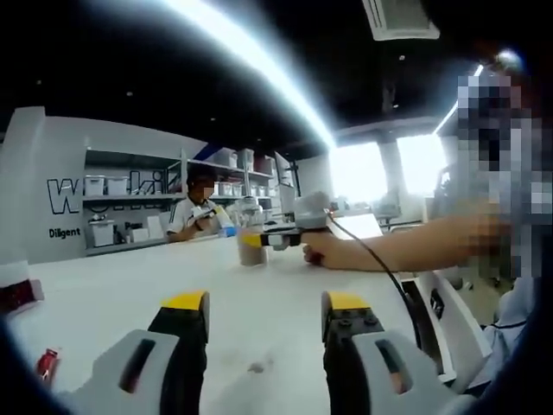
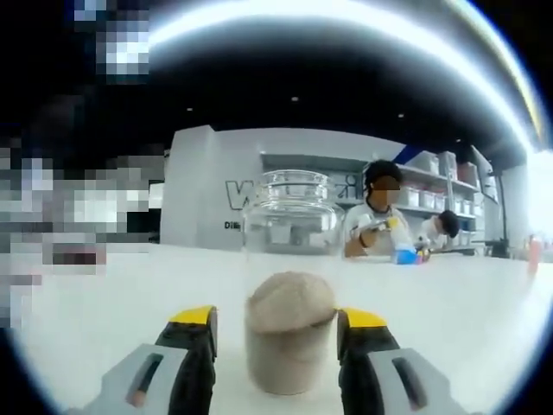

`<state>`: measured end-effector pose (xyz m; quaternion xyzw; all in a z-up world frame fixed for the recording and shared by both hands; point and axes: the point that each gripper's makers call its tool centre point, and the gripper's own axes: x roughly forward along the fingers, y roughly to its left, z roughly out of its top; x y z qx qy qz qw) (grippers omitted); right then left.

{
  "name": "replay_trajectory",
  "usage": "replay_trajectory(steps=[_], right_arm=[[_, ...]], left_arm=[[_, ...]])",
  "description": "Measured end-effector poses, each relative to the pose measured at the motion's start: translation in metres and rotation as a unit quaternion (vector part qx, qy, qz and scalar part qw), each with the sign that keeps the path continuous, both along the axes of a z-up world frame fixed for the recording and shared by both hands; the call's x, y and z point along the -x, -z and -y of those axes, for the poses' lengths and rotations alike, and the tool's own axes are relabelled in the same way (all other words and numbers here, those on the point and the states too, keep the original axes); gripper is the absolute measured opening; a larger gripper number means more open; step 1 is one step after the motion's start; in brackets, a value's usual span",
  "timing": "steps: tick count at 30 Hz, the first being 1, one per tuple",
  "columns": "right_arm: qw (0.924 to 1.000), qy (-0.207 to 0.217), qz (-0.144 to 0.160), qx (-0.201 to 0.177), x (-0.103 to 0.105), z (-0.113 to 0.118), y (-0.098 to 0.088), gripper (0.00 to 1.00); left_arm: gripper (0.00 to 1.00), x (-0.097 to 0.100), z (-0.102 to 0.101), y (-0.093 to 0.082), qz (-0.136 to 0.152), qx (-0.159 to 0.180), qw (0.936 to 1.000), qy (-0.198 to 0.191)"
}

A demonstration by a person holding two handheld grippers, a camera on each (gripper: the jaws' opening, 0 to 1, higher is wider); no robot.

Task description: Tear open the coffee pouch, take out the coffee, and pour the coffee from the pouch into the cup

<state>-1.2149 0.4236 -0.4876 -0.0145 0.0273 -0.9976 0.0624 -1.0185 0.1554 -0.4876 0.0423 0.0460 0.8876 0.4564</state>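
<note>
a clear cup (image 2: 289,333) heaped with pale brown coffee powder stands on a white table (image 2: 484,303), between the yellow-tipped jaws of the right gripper (image 2: 278,333) in the right gripper view. the jaws flank the cup closely on both sides; whether they press its wall cannot be told. behind it rises an empty glass jar (image 2: 289,216), and farther back a seated person (image 2: 380,220) works at a counter lined with shelves.

in the left gripper view, the left gripper (image 1: 263,316) hovers over bare table (image 1: 112,285) with its jaws spread and nothing between them. well ahead of it the same cup (image 1: 252,249) stands near the table's middle, the right gripper (image 1: 268,238) reaching to it from the right in a person's hand (image 1: 324,251). a small red packet (image 1: 47,363) lies at the lower left, beside the left jaw.
</note>
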Motion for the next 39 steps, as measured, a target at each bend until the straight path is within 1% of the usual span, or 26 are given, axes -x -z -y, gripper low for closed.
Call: replay_trajectory(steps=[3, 12, 19, 26, 35, 39], right_arm=[[1.0000, -0.003, -0.003, -0.007, -0.006, 0.003, 0.000, 0.57], [0.9998, -0.014, -0.005, -0.013, -0.019, 0.011, -0.001, 0.62], [0.9996, -0.021, -0.009, -0.017, -0.027, 0.015, -0.002, 0.66], [0.9991, -0.034, -0.012, -0.021, -0.035, 0.022, -0.003, 0.67], [0.9964, -0.078, -0.020, -0.025, -0.049, 0.042, -0.005, 0.73], [0.9952, -0.091, -0.021, -0.030, -0.056, 0.050, -0.005, 0.77]], left_arm=[[0.57, 0.000, 0.000, 0.000, 0.000, -0.001, 1.0000, 0.000], [0.58, 0.001, 0.001, 0.000, 0.002, -0.005, 1.0000, -0.002], [0.60, 0.001, 0.001, 0.000, 0.006, -0.007, 1.0000, -0.002], [0.62, 0.001, 0.001, 0.000, 0.008, -0.009, 0.9999, -0.003], [0.66, 0.003, 0.003, -0.001, 0.010, -0.017, 0.9998, -0.006], [0.69, 0.003, 0.004, -0.001, 0.012, -0.020, 0.9997, -0.007]])
